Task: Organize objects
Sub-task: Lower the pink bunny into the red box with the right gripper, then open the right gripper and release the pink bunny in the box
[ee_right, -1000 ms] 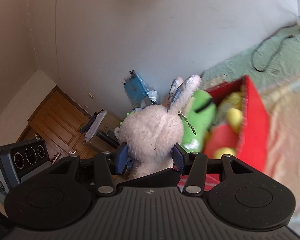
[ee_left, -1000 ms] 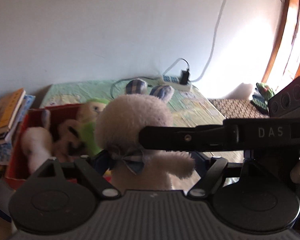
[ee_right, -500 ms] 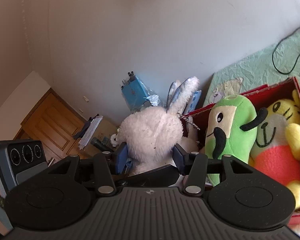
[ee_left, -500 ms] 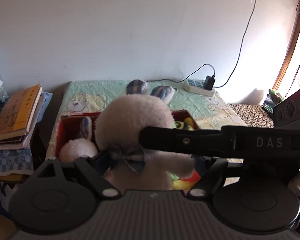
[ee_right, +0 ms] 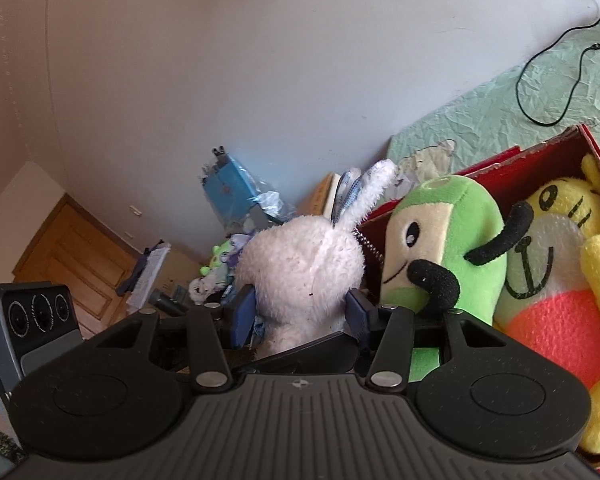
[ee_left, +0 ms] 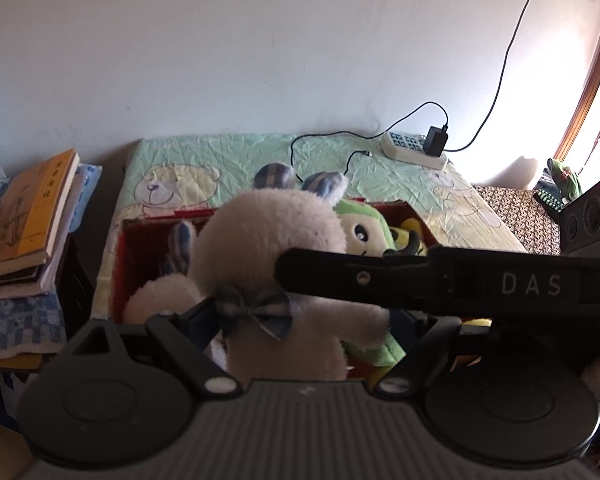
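The red box (ee_left: pixel 148 224) on the bed (ee_left: pixel 220 156) already held a green plush (ee_right: pixel 444 236), a yellow plush (ee_right: pixel 560 280) and another white rabbit (ee_left: pixel 160 292), so room was little. The white plush rabbit (ee_left: pixel 268 240) hung just above its near edge. The left gripper (ee_left: pixel 300 320) seemed clenched on its body, and the right gripper (ee_right: pixel 300 312) pressed its head from both sides. If one pair of jaws released early, the rabbit could swing and fall outside.
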